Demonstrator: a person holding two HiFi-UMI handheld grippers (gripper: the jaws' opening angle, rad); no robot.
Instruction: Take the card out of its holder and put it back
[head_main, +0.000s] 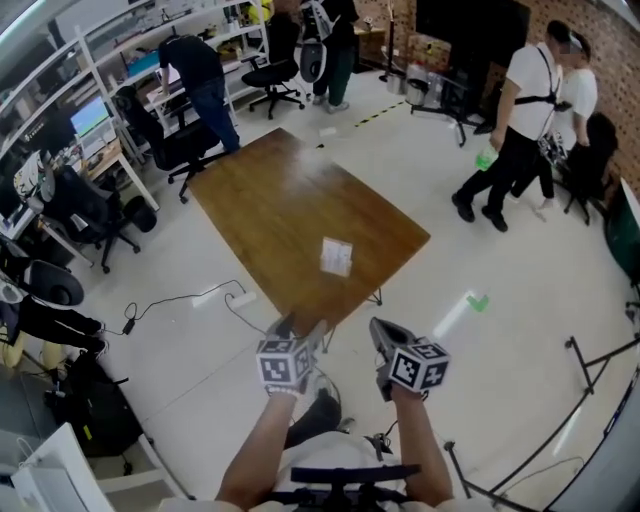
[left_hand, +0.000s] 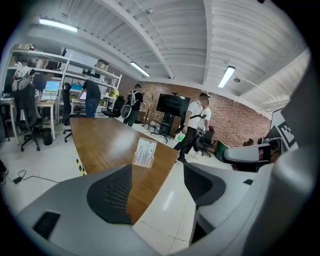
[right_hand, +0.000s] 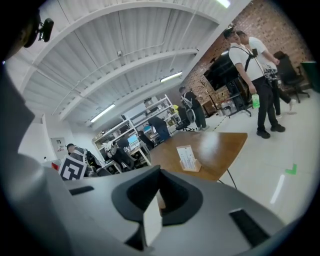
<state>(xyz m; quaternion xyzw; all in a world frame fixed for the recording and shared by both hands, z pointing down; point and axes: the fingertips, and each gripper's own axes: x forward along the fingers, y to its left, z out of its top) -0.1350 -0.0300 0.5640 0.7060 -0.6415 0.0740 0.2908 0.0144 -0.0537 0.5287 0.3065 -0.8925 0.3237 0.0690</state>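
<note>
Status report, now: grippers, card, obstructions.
Left gripper open, empty. Right gripper shut, empty. Card upright in holder on table, untouched. Nothing blocking.

The card (right_hand: 186, 157) is sitting in its holder (right_hand: 196, 166), and the holder is standing on the table (head_main: 270, 200), close to the near end. The left gripper (head_main: 300, 330) and the right gripper (head_main: 388, 335) are hanging side by side in front of that end, over the floor (head_main: 500, 390). Chairs (head_main: 165, 140) are standing left of the table. Two people (head_main: 525, 120) are standing far off to the right.
</note>
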